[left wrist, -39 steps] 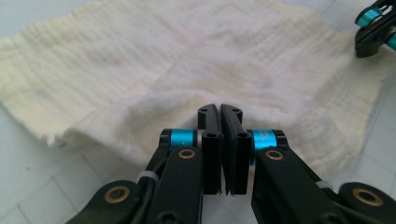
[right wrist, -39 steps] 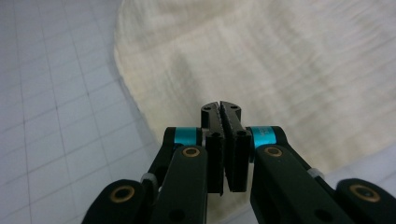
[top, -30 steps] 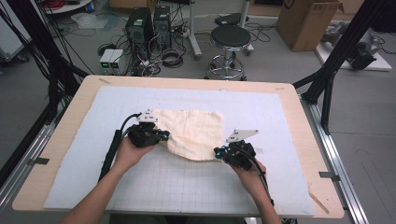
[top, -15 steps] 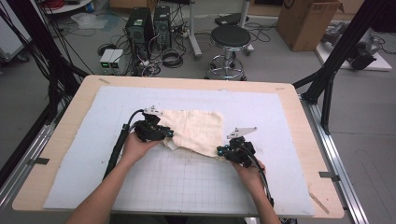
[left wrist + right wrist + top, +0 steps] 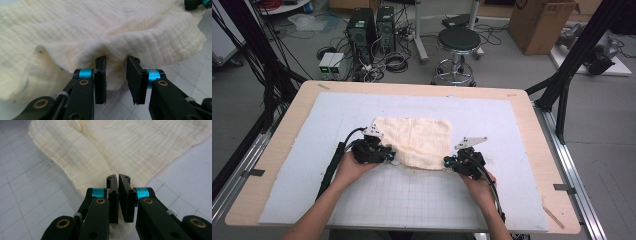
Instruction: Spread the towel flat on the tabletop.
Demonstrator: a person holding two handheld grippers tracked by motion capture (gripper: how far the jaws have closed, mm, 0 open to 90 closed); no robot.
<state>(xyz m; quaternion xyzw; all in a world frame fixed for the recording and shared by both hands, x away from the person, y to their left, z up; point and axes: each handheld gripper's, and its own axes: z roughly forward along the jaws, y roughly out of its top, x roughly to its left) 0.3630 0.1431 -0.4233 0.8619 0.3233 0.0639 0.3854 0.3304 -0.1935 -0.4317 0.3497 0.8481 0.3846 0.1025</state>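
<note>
A cream cloth is spread on the mat. Its near right corner is pinched by the right gripper. At its near left corner, the left gripper has just been opened partway, with a fold lying loose between the jaws.

Cream-yellow cloth with a fine crinkled weave, lying on a pale blue-grey mat printed with a thin grid of lines, itself framed by the light wood table. Beside the cloth, the left gripper and right gripper are black with turquoise rings and brass-coloured pivots. Beyond the cloth, a black stool stands on grey floor.
</note>
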